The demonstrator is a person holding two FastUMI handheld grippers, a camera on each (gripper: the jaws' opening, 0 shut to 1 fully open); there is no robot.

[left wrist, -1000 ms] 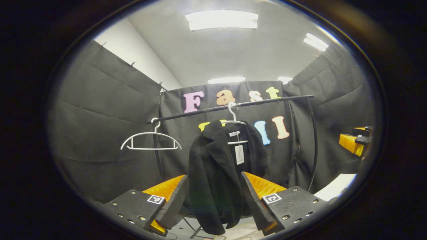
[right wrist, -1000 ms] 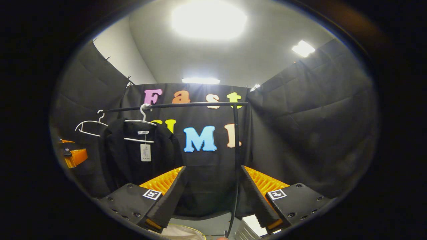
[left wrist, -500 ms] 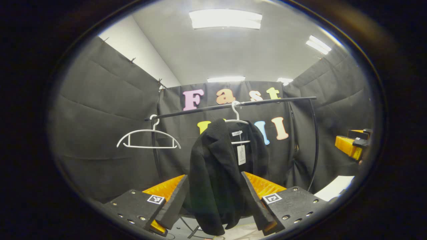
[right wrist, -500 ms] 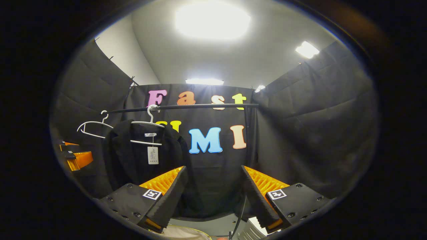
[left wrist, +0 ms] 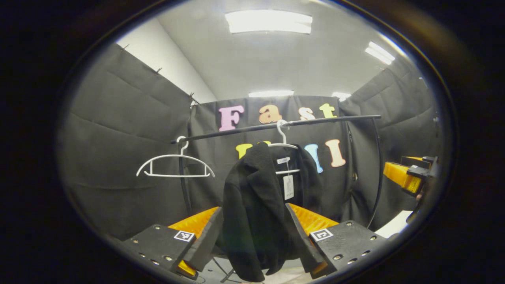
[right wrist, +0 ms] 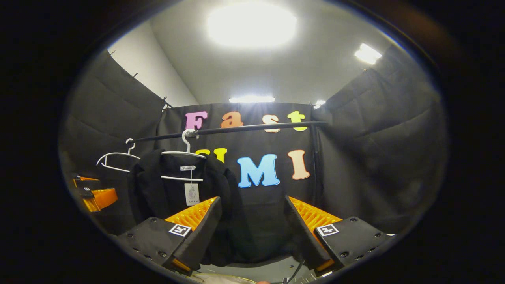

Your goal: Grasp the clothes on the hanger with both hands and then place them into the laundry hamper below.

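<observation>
Looking out over my tongs, I see black cloth walls (left wrist: 126,130) on three sides under a pale ceiling (left wrist: 276,59) with bright light panels (left wrist: 268,21). A black rail (left wrist: 276,126) crosses the back wall. The black jacket (left wrist: 256,205) hangs from it on a white hanger (left wrist: 282,136), long axis vertical, open front turned toward me. An empty hanger (left wrist: 175,165) hangs beside it. My left gripper (left wrist: 252,240) and right gripper (right wrist: 250,236) both gape, released, grasping nothing.
</observation>
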